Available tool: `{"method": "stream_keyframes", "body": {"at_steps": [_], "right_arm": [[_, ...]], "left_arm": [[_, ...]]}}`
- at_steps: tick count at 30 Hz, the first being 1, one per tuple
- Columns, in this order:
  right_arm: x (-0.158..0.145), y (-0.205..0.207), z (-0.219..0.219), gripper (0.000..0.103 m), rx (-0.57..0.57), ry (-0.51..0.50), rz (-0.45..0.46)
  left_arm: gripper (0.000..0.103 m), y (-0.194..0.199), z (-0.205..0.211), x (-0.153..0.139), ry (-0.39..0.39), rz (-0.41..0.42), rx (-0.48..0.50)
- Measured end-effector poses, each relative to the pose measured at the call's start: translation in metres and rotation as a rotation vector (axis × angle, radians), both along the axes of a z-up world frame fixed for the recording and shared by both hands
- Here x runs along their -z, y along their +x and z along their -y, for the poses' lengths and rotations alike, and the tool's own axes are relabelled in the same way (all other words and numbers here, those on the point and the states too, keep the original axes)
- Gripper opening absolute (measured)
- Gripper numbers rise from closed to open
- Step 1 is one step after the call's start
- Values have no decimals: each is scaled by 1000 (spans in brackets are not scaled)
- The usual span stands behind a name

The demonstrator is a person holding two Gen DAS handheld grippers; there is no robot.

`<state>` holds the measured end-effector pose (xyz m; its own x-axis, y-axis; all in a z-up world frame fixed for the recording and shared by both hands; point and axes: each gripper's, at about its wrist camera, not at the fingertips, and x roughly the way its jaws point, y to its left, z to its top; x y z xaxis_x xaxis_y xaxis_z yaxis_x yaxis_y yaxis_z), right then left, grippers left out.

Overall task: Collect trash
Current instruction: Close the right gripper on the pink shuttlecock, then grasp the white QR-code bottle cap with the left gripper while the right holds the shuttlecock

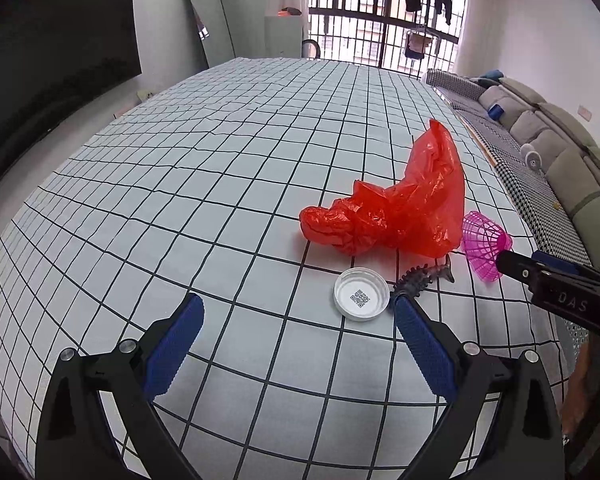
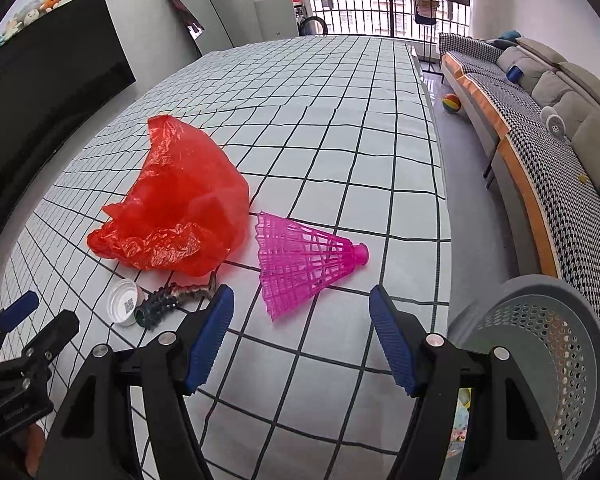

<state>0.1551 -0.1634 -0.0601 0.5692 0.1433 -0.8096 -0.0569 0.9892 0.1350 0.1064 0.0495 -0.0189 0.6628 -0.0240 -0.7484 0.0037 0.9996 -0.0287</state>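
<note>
A crumpled red plastic bag (image 1: 400, 208) (image 2: 180, 204) lies on the checked table. A pink plastic shuttlecock (image 2: 304, 260) (image 1: 482, 242) lies on its side to the bag's right. A white jar lid (image 1: 361, 294) (image 2: 123, 302) and a dark spiky toy (image 1: 420, 278) (image 2: 168, 300) lie in front of the bag. My left gripper (image 1: 296, 320) is open and empty, the lid just ahead of its right finger. My right gripper (image 2: 300, 308) is open and empty, just short of the shuttlecock. It also shows in the left wrist view (image 1: 548, 280).
A grey perforated waste basket (image 2: 540, 320) stands beside the table's right edge, close to my right gripper. A sofa (image 2: 560, 140) runs along the right wall. A dark TV screen (image 2: 40, 92) is on the left. A ball (image 2: 451, 102) lies on the floor.
</note>
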Motion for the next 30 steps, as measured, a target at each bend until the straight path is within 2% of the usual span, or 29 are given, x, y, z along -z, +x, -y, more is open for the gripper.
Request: {"method": "stream_keyframes", "body": {"at_steps": [11, 13, 15, 17, 19, 20, 30], "right_arm": [[21, 34, -9, 66, 114, -121, -44], [23, 35, -11, 50, 114, -135, -40], [24, 36, -12, 42, 107, -143, -37], [25, 35, -14, 29, 104, -151, -28], [25, 33, -16, 11, 97, -148, -19], [24, 32, -15, 8, 92, -142, -17], [3, -9, -6, 8, 75, -57, 49]], "left_arm": [[95, 2, -5, 4, -27, -14, 4], [95, 4, -5, 5, -32, -16, 4], [95, 5, -6, 5, -35, -17, 4], [95, 6, -6, 6, -37, -19, 5], [95, 6, -6, 6, -37, -19, 6], [95, 6, -6, 6, -36, -18, 7], [95, 8, -6, 9, -12, -37, -9]]}}
